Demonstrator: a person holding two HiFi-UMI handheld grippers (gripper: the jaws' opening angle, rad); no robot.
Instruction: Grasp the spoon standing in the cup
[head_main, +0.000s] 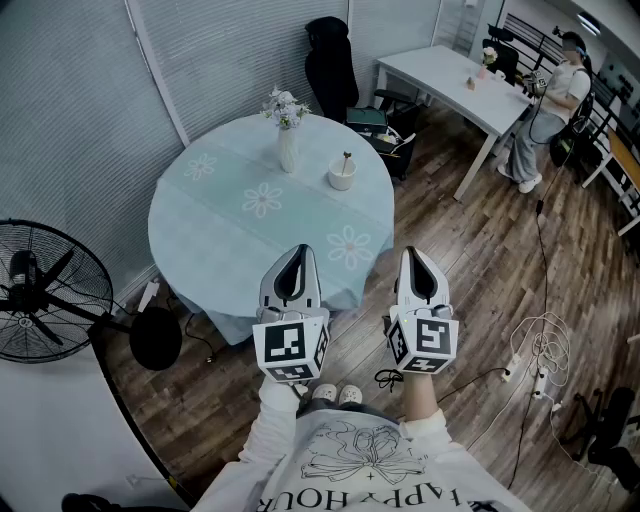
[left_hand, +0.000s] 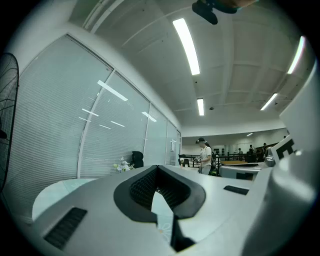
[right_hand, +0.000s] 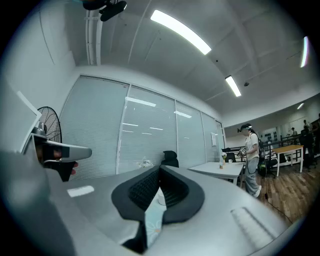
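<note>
Head view: The job has not started yet. The spoon (head_main: 346, 160) stands in the cup (head_main: 342, 176) on the far right part of the round worktop (head_main: 230, 230), well apart from both claws. Nothing else shows in the cup. A vase (head_main: 287, 150) to the left of it holds flowers (head_main: 284, 108). The left claw (head_main: 297, 250) and right claw (head_main: 413, 255) hang by the near edge.

Left gripper view: The left claw is pressed together and pinches nothing.

Right gripper view: The right claw is pressed together too, with nothing in it. I think everything is still left to do: reach the cup, spread a claw, and close it on the spoon.
</note>
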